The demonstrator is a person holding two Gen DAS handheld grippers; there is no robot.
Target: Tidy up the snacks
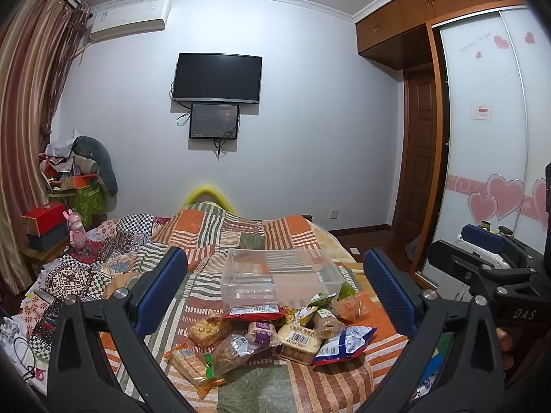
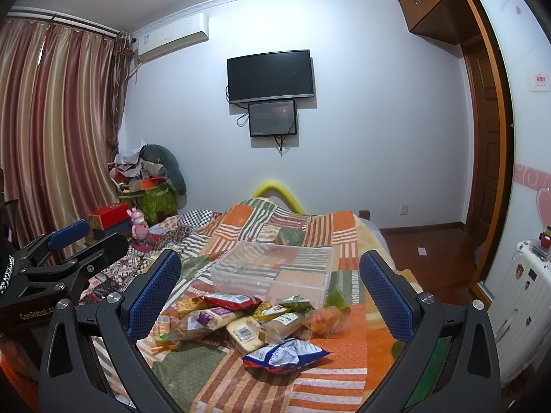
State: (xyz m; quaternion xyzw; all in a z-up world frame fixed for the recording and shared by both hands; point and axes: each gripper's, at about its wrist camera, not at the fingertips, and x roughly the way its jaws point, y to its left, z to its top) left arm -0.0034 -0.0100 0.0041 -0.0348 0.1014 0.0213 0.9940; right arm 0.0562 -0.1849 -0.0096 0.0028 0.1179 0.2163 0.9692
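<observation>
A pile of several snack packets (image 1: 275,334) lies on the patchwork bedspread (image 1: 241,234), among them a blue-and-white bag (image 1: 346,342) and a red bag (image 1: 253,310). The pile also shows in the right wrist view (image 2: 255,323). A clear empty plastic box (image 1: 279,275) stands just behind it, also seen in the right wrist view (image 2: 275,272). My left gripper (image 1: 275,289) is open and empty, held above and in front of the pile. My right gripper (image 2: 272,292) is open and empty, at about the same distance. Each gripper shows at the edge of the other's view.
A pink toy figure (image 1: 76,230) and stacked boxes (image 1: 44,227) stand left of the bed. A wardrobe with sliding doors (image 1: 489,130) and a white suitcase (image 2: 527,306) are on the right. A TV (image 1: 217,77) hangs on the far wall.
</observation>
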